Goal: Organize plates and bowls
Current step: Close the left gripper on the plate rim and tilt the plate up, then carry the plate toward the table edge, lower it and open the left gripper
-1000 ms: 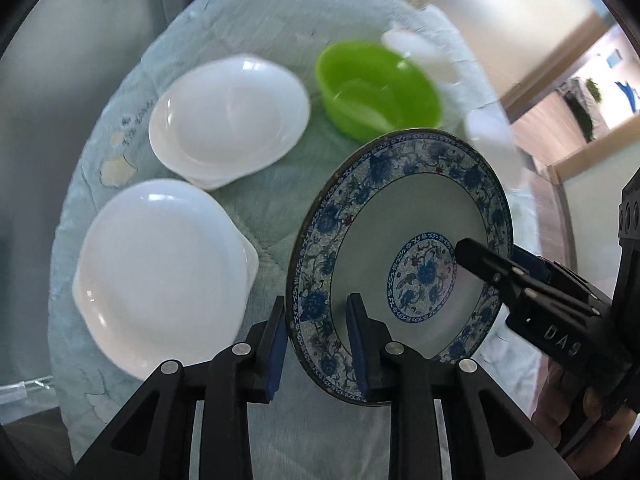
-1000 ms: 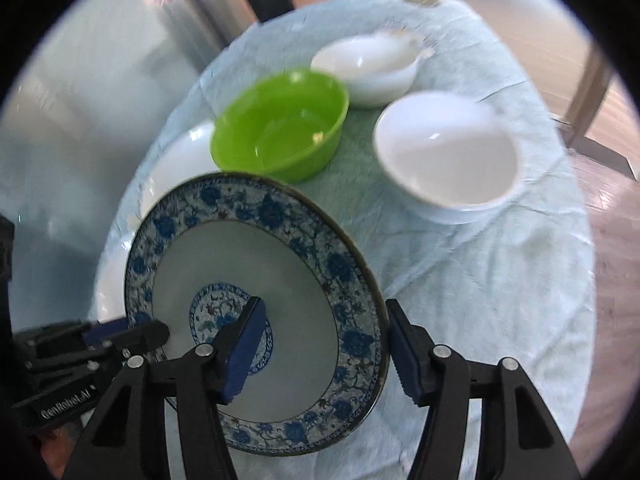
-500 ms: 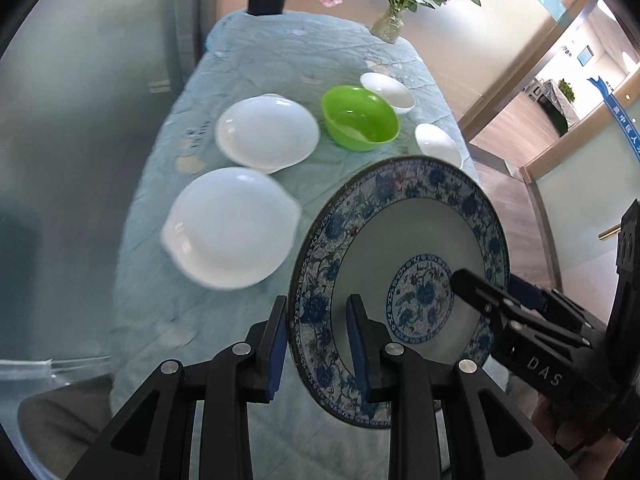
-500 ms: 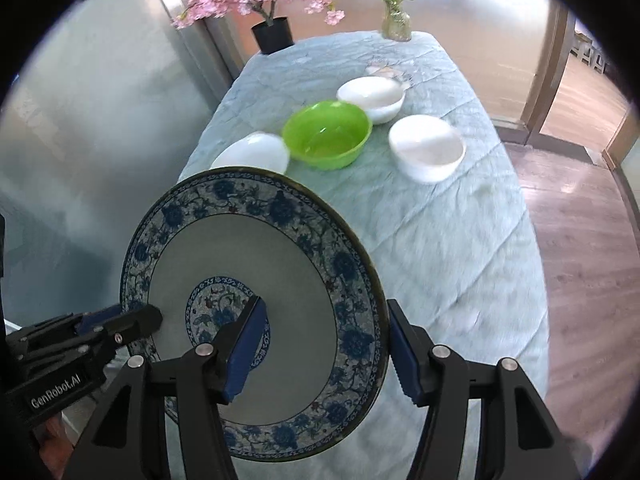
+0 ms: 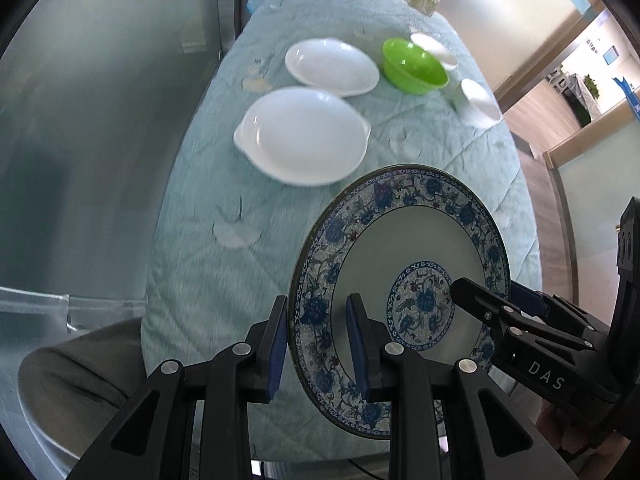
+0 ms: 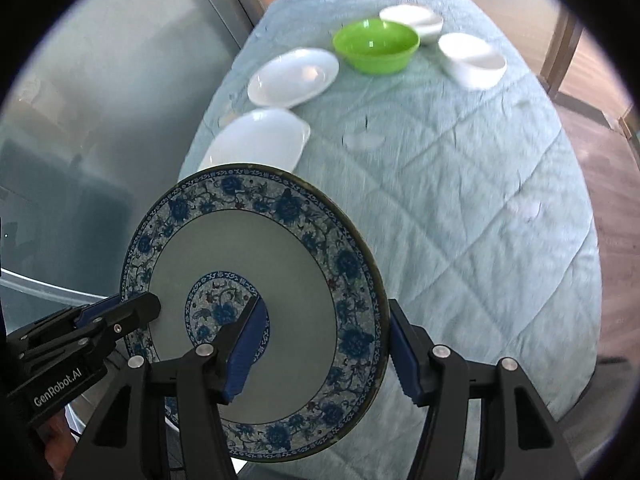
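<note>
The round, glazed blue-and-white floral porcelain plate (image 5: 404, 292) hangs tilted above the near end of the quilted pale-green tablecloth (image 6: 460, 184), its opposite rims pinched by the left gripper (image 5: 318, 344) and the right gripper (image 6: 324, 344). The slick rim could slip if either hand twists or drifts apart, dropping it onto the smooth white eared dish (image 5: 302, 134) or the floor.

Near end of table (image 6: 460, 208) is bare quilt w/ wide room on its right half. Blue-patterned plate (image 5: 400, 300), held on edge betw. left gripper (image 5: 318, 340) & right gripper (image 6: 324, 344), blocks the near-left approach. Beyond: two white plates (image 5: 302, 134) (image 5: 332, 66) along left side; green bowl (image 6: 376, 44) & two white bowls (image 6: 472, 60) (image 6: 412, 20) crowd the far end.
</note>
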### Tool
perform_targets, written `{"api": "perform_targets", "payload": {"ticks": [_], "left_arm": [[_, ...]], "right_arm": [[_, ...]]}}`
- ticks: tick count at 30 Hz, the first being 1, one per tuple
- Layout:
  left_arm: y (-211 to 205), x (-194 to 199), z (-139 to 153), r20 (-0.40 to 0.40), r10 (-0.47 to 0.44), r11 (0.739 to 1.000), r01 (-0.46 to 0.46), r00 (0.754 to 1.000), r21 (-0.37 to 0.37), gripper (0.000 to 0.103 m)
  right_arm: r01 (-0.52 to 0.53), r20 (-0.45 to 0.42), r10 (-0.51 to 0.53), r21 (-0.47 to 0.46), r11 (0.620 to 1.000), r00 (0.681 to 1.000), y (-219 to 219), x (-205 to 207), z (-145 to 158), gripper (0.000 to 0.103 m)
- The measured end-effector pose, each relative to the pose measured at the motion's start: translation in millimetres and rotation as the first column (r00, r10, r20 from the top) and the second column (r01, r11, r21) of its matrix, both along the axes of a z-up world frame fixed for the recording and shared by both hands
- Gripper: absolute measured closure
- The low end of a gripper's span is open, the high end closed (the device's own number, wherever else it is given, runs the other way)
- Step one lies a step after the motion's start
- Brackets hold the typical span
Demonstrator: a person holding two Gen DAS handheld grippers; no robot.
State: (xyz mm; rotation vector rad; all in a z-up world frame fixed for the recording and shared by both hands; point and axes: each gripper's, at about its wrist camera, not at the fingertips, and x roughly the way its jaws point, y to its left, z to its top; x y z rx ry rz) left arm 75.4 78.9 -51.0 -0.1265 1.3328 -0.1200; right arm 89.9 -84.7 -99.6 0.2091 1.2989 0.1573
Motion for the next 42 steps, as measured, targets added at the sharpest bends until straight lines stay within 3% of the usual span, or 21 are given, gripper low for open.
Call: {"api": "perform_targets", "payload": {"ticks": [11, 20, 32, 39, 41, 42], "left_arm": [[2.8, -2.4, -61.2, -0.118, -0.02, 1.0, 0.02, 0.993, 0.002, 0.078], [-1.0, 23.1, -104.1, -0.149, -0.032, 0.999, 0.036, 0.988, 0.028, 0.078], [1.0, 52.6, -107.2, -0.126, -0.021, 1.0, 0.023, 0.992, 0.015, 0.078], [7.9, 59.5, -109.1, -0.111, -0.015, 0.997, 0.006, 0.994, -0.082, 0.078], [9.3, 57.7, -98.5, -0.077, -0.014, 0.997, 0.008, 0.997, -0.075, 0.071], [8.1, 55.8, -94.1, -0.064, -0.018, 0.997, 0.013, 0.998, -0.077, 0.061]], "right_arm": [[0.046, -0.143, -0.047, -0.009, 0.999, 0.989, 4.9, -13.7, -62.7, 0.044], [0.123, -0.21, -0.12, 0.001, 0.992, 0.97, 3.9, 2.1, -107.6, 0.041], [0.141, -0.182, -0.147, -0.044, 0.989, 0.972, 11.6, 21.7, -103.5, 0.039], [0.117, -0.199, -0.127, -0.061, 0.991, 0.972, 12.8, 28.8, -93.8, 0.036], [0.123, -0.181, -0.132, -0.06, 0.991, 0.975, 5.8, 29.0, -82.8, 0.036], [0.127, -0.174, -0.136, -0.063, 0.99, 0.975, 2.0, 28.3, -79.6, 0.036]]}}
